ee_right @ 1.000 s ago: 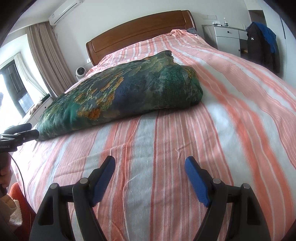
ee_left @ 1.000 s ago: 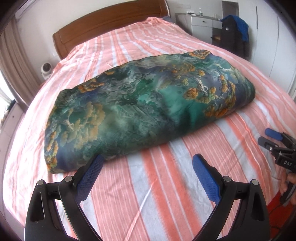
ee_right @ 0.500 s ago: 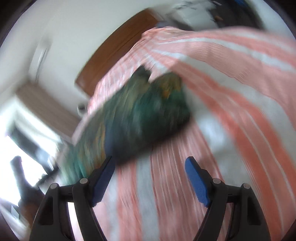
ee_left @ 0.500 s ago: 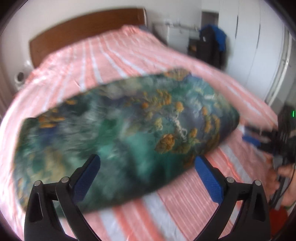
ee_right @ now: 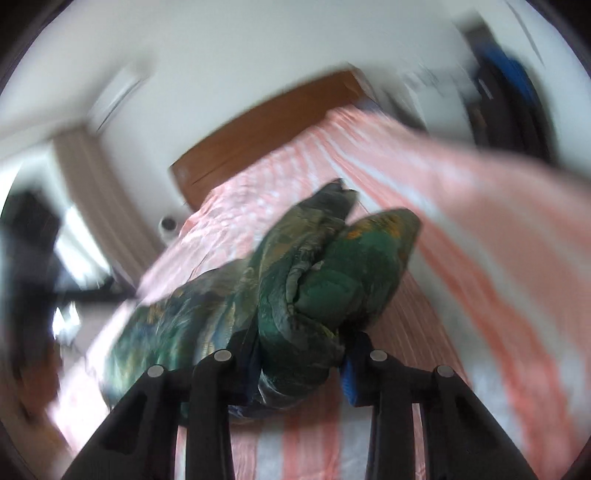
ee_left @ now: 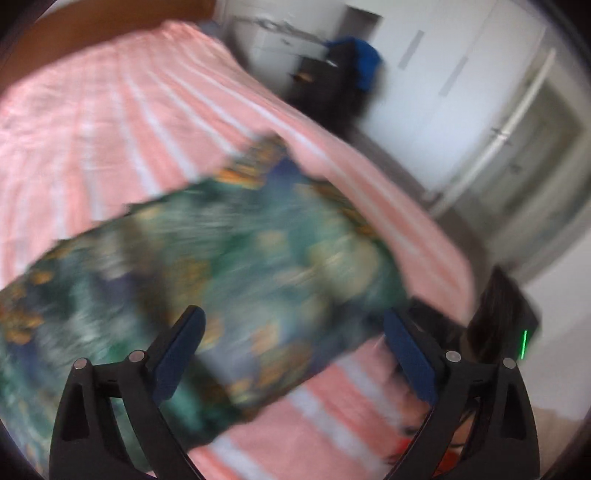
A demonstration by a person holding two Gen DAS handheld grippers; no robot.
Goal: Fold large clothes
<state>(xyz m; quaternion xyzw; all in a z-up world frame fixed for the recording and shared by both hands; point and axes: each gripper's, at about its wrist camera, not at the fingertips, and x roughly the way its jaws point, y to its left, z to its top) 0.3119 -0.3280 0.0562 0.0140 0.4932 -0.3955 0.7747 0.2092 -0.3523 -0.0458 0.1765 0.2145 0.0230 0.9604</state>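
Two fisheye views, both blurred. Left wrist view, left to right: wooden headboard [ee_left: 110,22] at top left; bed [ee_left: 92,122] under a pink-and-white striped cover; folded green-and-blue patterned quilt [ee_left: 207,266] lying across the cover, running from the left edge toward the bed's right side. Left gripper [ee_left: 293,354] low in front of the quilt, jaws spread wide, blue pads [ee_left: 177,354] clear of the fabric, nothing held. Dark device with a green light [ee_left: 517,325] at right, just past the right-hand finger; identity not discernible. Farther back at right: dark clothing with a blue piece [ee_left: 351,70] beside white wardrobe doors [ee_left: 461,74].

Right wrist view, left to right: bright window [ee_right: 70,258] and beige curtain [ee_right: 96,192] at far left; small round white object [ee_right: 168,225] beside the bed, too blurred to name; headboard [ee_right: 266,125] at centre top; bed [ee_right: 498,240] sloping down to the right. Quilt [ee_right: 314,280] seen end-on, thick rolled layers stacked, resting on the cover near the bed's foot. Right gripper [ee_right: 301,365] at the quilt's near end, jaws drawn narrow and clamped on a bunched fold of the fabric, blue pad [ee_right: 351,380] showing at the right of the pinched fold. Dark clothing [ee_right: 509,96] at top right.
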